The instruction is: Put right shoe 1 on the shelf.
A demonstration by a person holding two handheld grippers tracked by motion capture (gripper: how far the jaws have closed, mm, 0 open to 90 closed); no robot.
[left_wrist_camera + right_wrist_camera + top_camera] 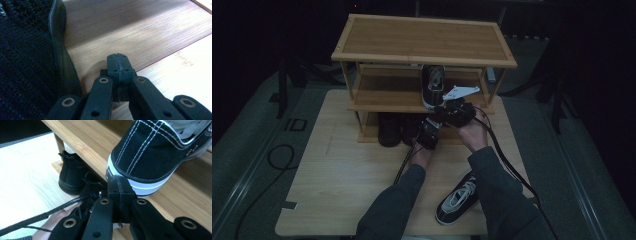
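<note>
On a pale wooden counter [337,170] in a dim room, a bamboo shoe rack [422,42] is being filled. The canvas sneaker [160,152] on the middle shelf is nudged by the right claw [119,187], jaws closed empty; the left claw [118,65], likewise closed, is held beside a black knit shoe [25,62]. Its mate [458,199] probably must be fetched next.

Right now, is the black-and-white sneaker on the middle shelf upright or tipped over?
Upright. The sneaker rests flat on its white sole on the middle shelf, heel outward, with the shut right gripper at its heel.

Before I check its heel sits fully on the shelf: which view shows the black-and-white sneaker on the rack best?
The right gripper view: the sneaker is close, heel on the middle shelf. In the high view it is small and dim. The left gripper view shows another shoe.
</note>
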